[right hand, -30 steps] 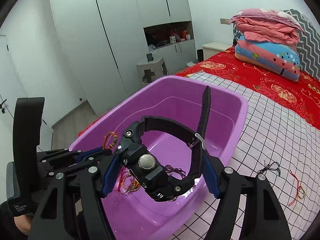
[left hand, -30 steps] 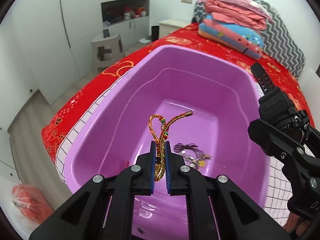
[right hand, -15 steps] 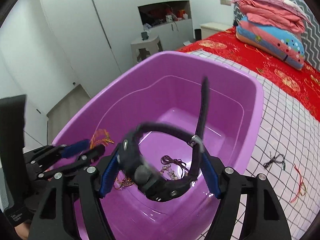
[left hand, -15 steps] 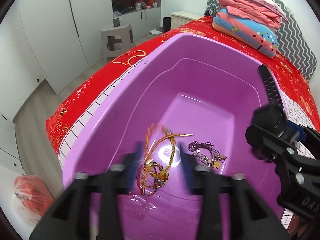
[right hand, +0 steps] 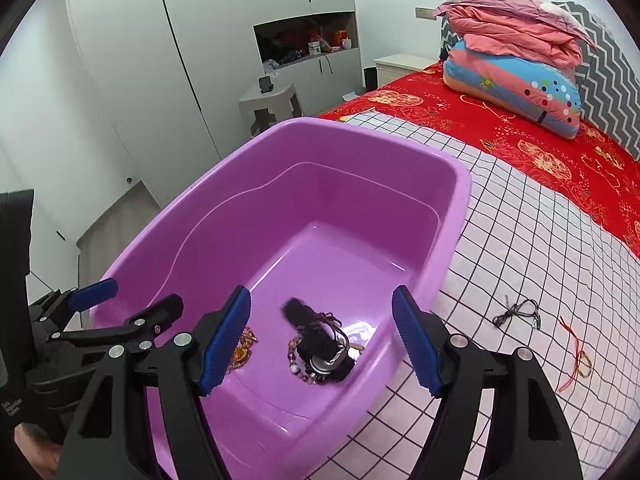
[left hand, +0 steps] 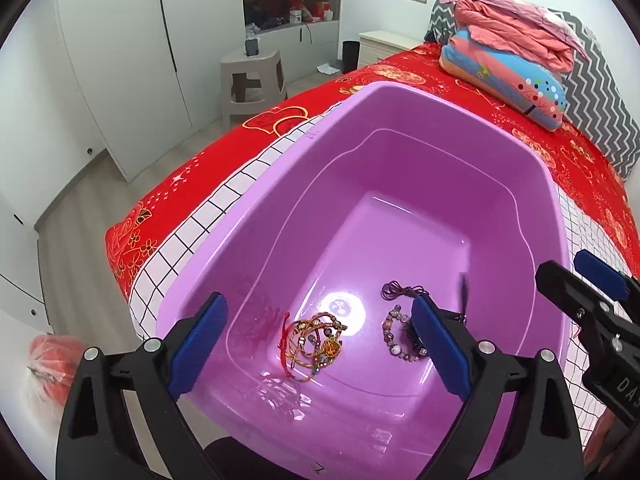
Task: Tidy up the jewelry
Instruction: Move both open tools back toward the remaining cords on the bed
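A purple plastic tub (left hand: 248, 216) (right hand: 460, 184) sits on the bed. On its floor lie a tangle of gold and red cord bracelets (left hand: 314, 344) (right hand: 240, 350), a purple bead bracelet with a cord (left hand: 394, 336), and a black watch (right hand: 320, 344) on top of the beads. My left gripper (left hand: 320, 344) is open and empty above the tub's near end. My right gripper (right hand: 322, 334) is open and empty above the watch; it also shows at the right in the left wrist view (left hand: 588, 292).
A black cord necklace (right hand: 516, 314) and a red and yellow string bracelet (right hand: 576, 360) lie on the white checked cloth (right hand: 520, 240) to the right of the tub. Folded quilts (right hand: 516, 60) sit at the bed's head. A grey stool (left hand: 252, 80) stands on the floor.
My left gripper opened and the gold cord bracelet dropped into the tub. My right gripper opened and the black watch fell onto the bead bracelet in the tub.
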A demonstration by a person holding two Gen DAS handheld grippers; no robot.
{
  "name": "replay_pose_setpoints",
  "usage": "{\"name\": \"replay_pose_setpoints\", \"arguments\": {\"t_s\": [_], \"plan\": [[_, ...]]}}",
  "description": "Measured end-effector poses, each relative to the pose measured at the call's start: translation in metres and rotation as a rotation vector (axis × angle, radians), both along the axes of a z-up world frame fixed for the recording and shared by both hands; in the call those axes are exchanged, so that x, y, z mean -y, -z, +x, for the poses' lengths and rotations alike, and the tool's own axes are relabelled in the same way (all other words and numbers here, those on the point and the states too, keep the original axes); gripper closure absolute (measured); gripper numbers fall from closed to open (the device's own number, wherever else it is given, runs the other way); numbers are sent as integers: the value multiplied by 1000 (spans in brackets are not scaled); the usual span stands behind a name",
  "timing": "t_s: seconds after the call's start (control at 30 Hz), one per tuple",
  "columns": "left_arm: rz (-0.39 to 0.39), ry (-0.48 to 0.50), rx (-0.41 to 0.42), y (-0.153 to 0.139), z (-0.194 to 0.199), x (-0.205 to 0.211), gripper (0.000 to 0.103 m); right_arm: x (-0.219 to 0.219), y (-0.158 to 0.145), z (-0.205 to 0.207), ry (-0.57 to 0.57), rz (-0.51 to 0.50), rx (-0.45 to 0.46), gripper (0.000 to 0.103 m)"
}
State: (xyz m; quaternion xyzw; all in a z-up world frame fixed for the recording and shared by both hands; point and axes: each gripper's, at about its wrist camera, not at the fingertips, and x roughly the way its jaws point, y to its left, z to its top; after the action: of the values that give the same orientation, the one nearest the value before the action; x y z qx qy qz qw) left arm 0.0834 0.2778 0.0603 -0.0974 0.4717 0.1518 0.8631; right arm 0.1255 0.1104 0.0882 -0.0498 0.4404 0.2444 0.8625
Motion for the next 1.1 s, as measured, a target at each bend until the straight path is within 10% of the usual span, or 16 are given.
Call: {"name": "replay_pose_setpoints", "arguments": {"t_s": [1.1], "plan": [[34,43,11,-16,-33,40,7,47,-3,-43,70,-23,38,33]]}}
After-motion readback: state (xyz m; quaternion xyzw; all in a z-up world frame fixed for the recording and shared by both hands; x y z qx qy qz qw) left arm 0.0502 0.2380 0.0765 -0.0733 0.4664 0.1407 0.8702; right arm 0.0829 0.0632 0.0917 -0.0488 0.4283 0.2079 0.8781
